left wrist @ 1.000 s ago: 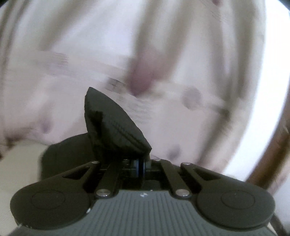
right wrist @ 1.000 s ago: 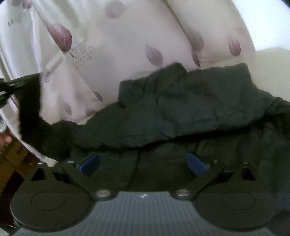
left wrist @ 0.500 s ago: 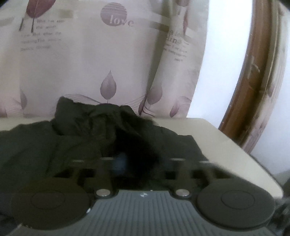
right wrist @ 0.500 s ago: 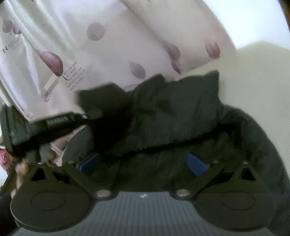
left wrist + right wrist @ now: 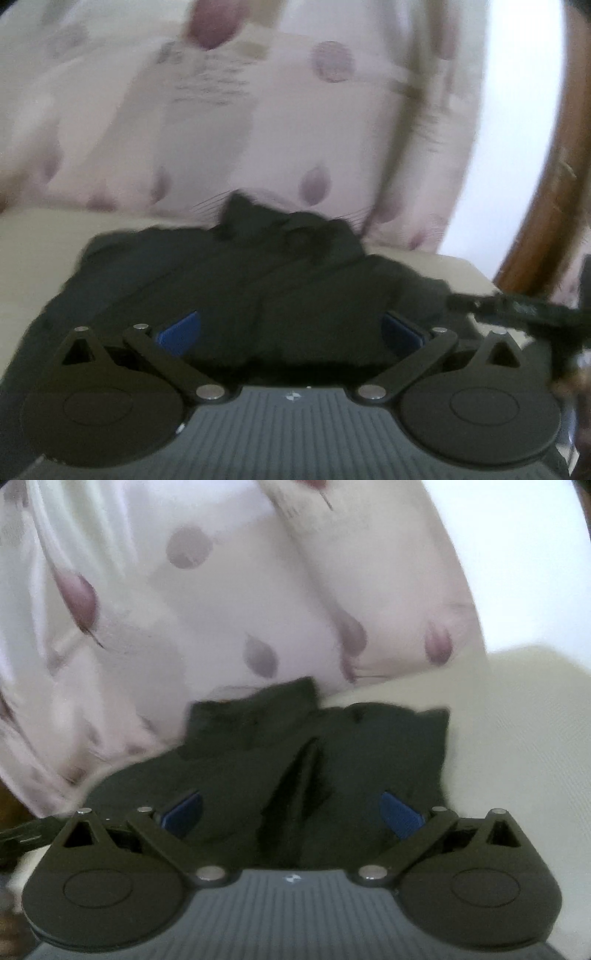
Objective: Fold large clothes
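A black garment (image 5: 266, 280) lies bunched on a cream table (image 5: 33, 240), its folds piled toward the curtain. In the left wrist view my left gripper (image 5: 290, 328) is open just above the near part of the cloth, blue pads (image 5: 181, 326) wide apart, holding nothing. In the right wrist view the same garment (image 5: 280, 746) lies on the table (image 5: 517, 720), and my right gripper (image 5: 291, 808) is open over it, pads (image 5: 400, 812) wide apart and empty. The right gripper also shows at the right edge of the left wrist view (image 5: 517, 310).
A pale curtain with purple leaf prints (image 5: 229, 122) hangs right behind the table; it also fills the right wrist view (image 5: 207, 620). A brown wooden frame (image 5: 546, 177) stands at the right. The table's right edge (image 5: 476, 269) lies close to the garment.
My left gripper was shut on a fold of the black cloth held up high; it has come down over the table and let go. The right gripper stayed open and shifted over the garment.
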`<control>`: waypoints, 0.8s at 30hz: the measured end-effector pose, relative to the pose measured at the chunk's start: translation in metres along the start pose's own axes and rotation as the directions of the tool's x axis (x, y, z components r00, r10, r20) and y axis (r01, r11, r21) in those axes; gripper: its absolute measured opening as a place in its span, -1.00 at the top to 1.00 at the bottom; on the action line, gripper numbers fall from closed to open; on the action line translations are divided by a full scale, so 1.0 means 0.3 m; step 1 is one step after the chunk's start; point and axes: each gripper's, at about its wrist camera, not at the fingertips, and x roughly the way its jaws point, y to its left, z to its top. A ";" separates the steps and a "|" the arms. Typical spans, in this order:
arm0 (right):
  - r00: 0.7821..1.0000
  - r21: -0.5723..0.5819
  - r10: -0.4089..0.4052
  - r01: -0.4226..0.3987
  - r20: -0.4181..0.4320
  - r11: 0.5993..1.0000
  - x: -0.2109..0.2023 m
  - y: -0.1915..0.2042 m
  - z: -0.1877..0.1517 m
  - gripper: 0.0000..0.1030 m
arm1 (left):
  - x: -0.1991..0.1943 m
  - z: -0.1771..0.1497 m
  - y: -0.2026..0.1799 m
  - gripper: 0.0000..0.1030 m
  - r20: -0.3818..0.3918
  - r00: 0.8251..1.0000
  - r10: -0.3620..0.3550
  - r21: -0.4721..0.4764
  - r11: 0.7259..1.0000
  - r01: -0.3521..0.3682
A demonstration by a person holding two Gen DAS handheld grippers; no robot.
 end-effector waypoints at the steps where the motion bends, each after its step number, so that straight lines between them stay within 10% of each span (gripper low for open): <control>1: 1.000 0.003 -0.008 0.008 -0.021 1.000 0.038 -0.008 0.014 -0.98 | -0.021 -0.013 0.026 -0.98 -0.004 1.000 0.029 -0.004 1.000 -0.029; 2: 0.999 0.015 0.004 -0.003 -0.046 1.000 0.074 -0.018 0.021 -0.88 | -0.046 -0.030 0.052 -0.98 -0.004 0.998 0.059 -0.017 0.998 -0.059; 4: 0.994 0.039 0.029 -0.025 -0.107 0.999 0.148 -0.035 0.022 0.45 | -0.103 -0.067 0.105 -0.97 -0.018 0.996 0.091 -0.062 0.994 -0.092; 6: 0.984 0.016 0.036 -0.033 -0.174 0.999 0.205 -0.020 0.019 0.85 | -0.172 -0.104 0.150 -0.96 -0.019 0.993 0.118 -0.089 0.989 -0.119; 10: 0.987 -0.153 -0.140 0.127 -0.076 0.980 0.221 0.038 0.037 0.96 | -0.336 -0.187 0.232 -0.97 -0.060 0.982 0.180 -0.139 0.973 -0.187; 12: 0.974 -0.201 -0.215 0.197 -0.071 0.959 0.254 0.017 0.049 0.97 | -0.433 -0.225 0.270 -0.97 -0.071 0.977 0.200 -0.167 0.963 -0.210; 18: 0.997 0.049 -0.064 0.062 0.037 0.997 -0.021 -0.105 0.029 0.76 | -0.661 -0.248 0.366 -1.00 -0.077 0.956 0.282 -0.078 0.955 -0.287; 20: 0.998 0.118 0.063 -0.065 0.021 0.991 -0.162 -0.149 -0.019 0.48 | -0.704 -0.267 0.417 -1.00 -0.103 0.953 0.284 -0.035 0.957 -0.289; 22: 0.988 0.151 0.152 -0.149 -0.005 0.977 -0.324 -0.184 -0.099 -0.48 | -0.727 -0.298 0.459 -1.00 -0.146 0.958 0.248 -0.029 0.966 -0.255; 24: 0.990 0.120 0.139 -0.135 -0.026 0.984 -0.497 -0.193 -0.201 -0.84 | -0.744 -0.340 0.501 -0.99 -0.195 0.966 0.171 -0.049 0.982 -0.183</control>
